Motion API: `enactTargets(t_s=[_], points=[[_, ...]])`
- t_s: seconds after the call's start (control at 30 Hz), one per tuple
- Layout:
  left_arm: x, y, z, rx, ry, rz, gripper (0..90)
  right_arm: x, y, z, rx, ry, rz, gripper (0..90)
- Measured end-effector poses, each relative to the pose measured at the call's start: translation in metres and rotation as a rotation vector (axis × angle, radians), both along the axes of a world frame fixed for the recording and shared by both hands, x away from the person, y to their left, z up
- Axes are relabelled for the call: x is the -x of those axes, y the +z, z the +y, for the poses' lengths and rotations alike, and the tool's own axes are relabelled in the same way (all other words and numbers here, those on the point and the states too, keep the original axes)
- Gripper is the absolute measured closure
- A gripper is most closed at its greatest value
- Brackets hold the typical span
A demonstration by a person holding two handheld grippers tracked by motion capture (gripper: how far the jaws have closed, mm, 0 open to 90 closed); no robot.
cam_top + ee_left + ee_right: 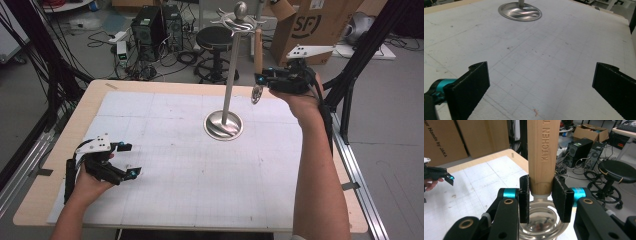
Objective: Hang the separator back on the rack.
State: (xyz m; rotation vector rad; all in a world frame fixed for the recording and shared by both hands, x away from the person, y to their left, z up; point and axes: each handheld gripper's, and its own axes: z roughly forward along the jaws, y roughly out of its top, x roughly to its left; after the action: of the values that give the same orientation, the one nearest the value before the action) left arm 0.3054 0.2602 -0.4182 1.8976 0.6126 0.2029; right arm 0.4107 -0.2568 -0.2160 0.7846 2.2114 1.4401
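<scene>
While held upright, wooden-handled utensil [543, 157] — handle base clamped between right gripper [542, 200] jaws.

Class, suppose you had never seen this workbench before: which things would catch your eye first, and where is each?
First, the tall steel stand upright at the mat's middle. Next, the right gripper, raised at the table's far right, shut on a wooden-handled utensil held upright. The left gripper rests open near the front left.
</scene>
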Motion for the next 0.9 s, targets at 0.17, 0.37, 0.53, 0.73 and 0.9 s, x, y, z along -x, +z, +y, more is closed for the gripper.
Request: enactTargets(t_s=[0.17, 0.37, 0.53, 0.73, 0.9], points=[[0.000, 0.000, 0.000, -0.001, -0.001, 0.003, 1.7, -0.002, -0.001, 0.002, 0.002, 0.001, 0.004, 68.8], [-0.001, -0.001, 0.000, -0.003, -0.004, 0.002, 1.7, -0.003, -0.002, 0.003, 0.008, -0.004, 0.008, 67.3], [0.000, -0.001, -0.001, -0.001, -0.004, 0.005, 1.7, -0.003, 0.000, 0.003, 0.003, -0.041, 0.004, 58.5], [0.000, -0.001, -0.001, -0.001, -0.006, 0.004, 1.7, 0.001, 0.000, 0.003, 0.023, -0.053, 0.011, 52.4], [0.000, -0.001, -0.002, 0.001, -0.008, 0.004, 1.7, 0.007, 0.003, 0.002, 0.025, -0.052, 0.003, 46.3]])
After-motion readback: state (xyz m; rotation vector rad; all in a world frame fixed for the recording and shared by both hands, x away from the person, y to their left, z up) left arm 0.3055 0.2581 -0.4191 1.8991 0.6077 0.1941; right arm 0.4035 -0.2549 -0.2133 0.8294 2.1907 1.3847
